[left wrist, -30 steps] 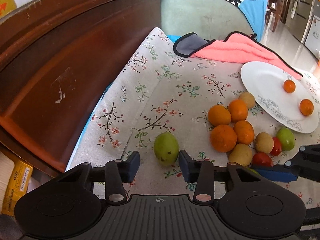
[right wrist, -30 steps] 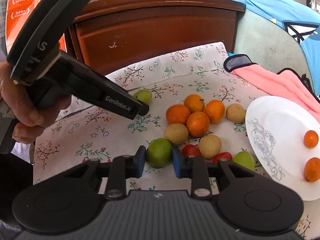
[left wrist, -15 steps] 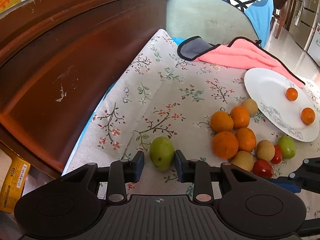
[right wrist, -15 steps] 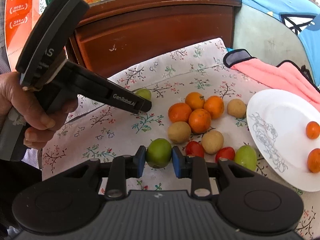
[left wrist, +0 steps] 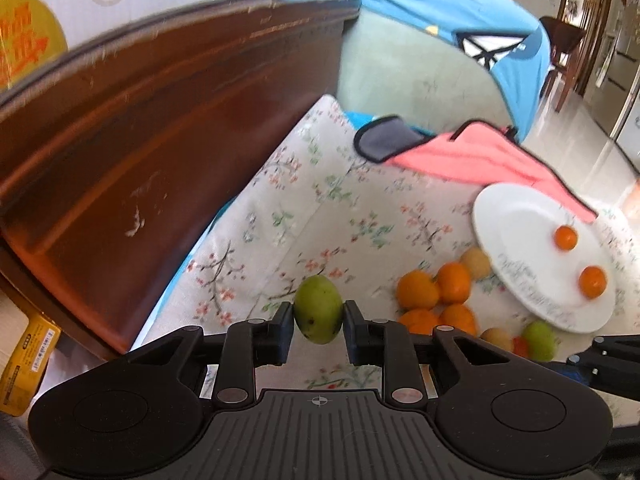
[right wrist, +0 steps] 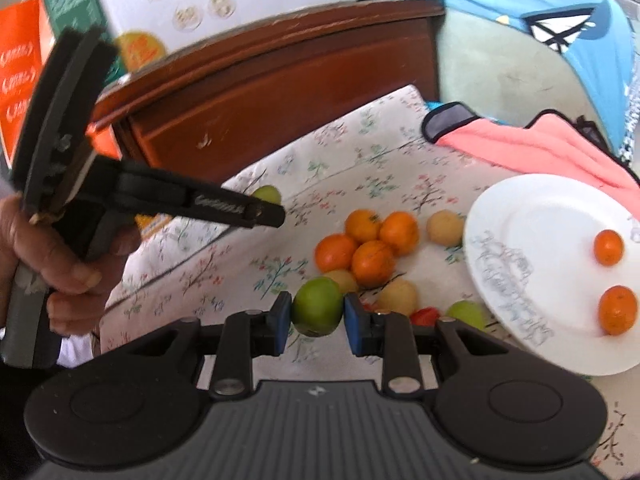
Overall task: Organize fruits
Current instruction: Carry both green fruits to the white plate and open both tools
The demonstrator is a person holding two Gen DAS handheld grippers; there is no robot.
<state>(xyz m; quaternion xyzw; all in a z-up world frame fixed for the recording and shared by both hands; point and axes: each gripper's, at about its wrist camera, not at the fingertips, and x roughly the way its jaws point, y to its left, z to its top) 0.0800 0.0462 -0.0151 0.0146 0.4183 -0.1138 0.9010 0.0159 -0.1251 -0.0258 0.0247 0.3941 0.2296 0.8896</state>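
A green mango is clamped in the left gripper, whose jaws were just closing. A green fruit is clamped in the right gripper.

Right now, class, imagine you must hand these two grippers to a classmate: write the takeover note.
Left gripper: just closed on an oval green fruit.
Right gripper: shut on a rounder green fruit.
White plate: holds two small oranges only.
On the floral cloth: four oranges, tan fruits, red ones, another green fruit.
Left: carry both held fruits over, then sort the pile.
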